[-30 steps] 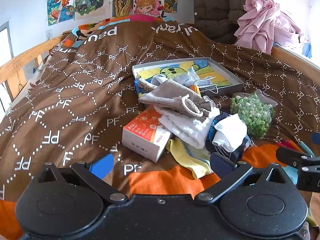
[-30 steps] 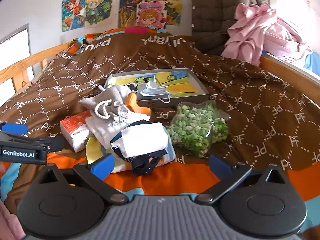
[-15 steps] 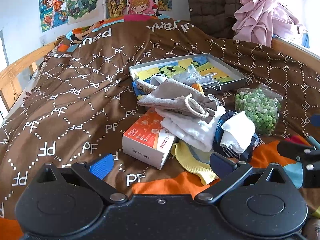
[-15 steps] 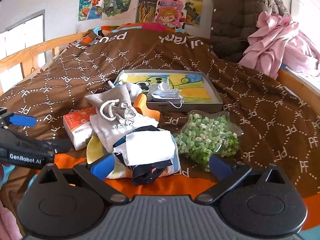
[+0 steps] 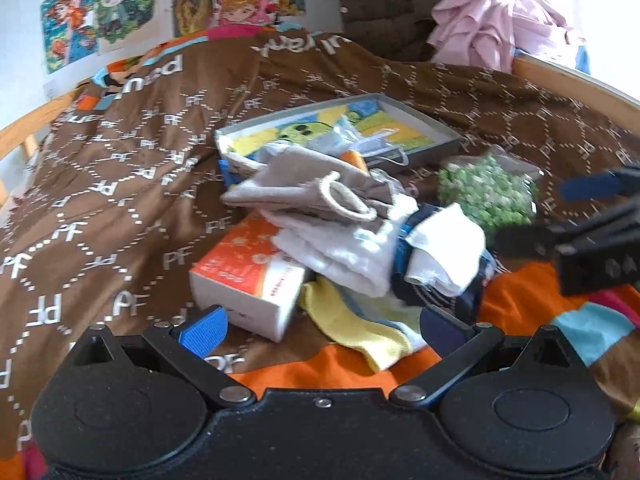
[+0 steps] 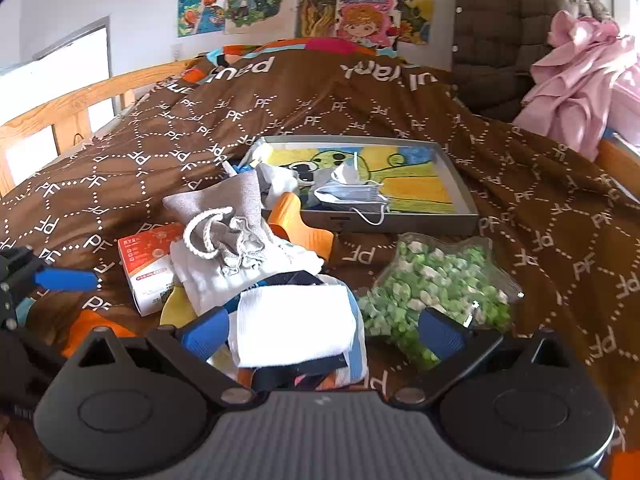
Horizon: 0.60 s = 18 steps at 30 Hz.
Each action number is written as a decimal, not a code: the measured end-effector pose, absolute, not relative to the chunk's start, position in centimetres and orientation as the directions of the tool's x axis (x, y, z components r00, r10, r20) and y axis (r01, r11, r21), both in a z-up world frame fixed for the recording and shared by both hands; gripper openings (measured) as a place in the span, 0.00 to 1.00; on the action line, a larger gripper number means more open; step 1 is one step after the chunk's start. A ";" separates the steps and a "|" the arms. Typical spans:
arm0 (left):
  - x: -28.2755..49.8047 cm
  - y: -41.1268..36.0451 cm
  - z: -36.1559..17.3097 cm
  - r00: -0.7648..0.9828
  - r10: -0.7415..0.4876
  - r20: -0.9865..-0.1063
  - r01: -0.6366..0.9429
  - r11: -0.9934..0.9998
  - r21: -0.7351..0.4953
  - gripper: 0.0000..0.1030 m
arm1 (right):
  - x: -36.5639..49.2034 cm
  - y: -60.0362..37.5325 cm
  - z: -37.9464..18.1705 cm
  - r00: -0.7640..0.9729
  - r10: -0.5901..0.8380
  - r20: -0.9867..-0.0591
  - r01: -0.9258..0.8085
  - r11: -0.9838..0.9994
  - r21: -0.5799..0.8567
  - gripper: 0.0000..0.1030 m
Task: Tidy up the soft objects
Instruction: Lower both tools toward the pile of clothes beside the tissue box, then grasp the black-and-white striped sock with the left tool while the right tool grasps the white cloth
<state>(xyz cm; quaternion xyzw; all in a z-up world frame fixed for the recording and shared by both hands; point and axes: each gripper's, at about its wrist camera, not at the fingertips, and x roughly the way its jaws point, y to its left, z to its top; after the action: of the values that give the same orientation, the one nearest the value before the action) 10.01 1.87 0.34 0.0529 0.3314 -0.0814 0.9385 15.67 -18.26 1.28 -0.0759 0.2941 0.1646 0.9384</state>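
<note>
A bed with a brown PF-print blanket [image 6: 400, 120] carries it all: 1 grey tray [image 6: 466, 196] mid-bed, a bag of green pieces [image 6: 436, 280] just in front, an orange-and-white box [image 6: 148, 264], and a heap of soft cloths [image 6: 248, 256] touching that box.

"PF", perhaps "paul frank", on brown blanket [image 6: 400, 112]

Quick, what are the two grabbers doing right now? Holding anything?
Left gripper: open, holding nothing.
Right gripper: open, holding nothing, over the white cloth.
</note>
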 end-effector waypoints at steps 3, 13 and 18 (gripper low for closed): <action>10.2 1.0 -0.3 0.761 -0.155 -0.629 0.231 0.972 0.040 0.99 | 16.6 -18.2 0.9 0.757 0.297 -0.582 -0.381 0.924 -0.024 1.00; 10.3 -2.6 -2.3 0.759 -0.291 -0.582 0.412 0.907 0.084 0.99 | 19.1 -17.3 -0.8 0.676 0.360 -0.643 -0.432 0.900 0.050 0.89; 10.6 -3.8 -3.2 0.759 -0.307 -0.574 0.451 0.884 0.124 0.99 | 19.4 -16.9 -1.7 0.650 0.354 -0.672 -0.434 0.899 0.055 0.81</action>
<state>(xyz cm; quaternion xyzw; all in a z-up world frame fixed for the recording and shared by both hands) 10.61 -3.75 -3.18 0.1285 0.2805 -0.2039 0.9291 19.43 -16.90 -1.73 -0.0555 0.3574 0.2172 0.9066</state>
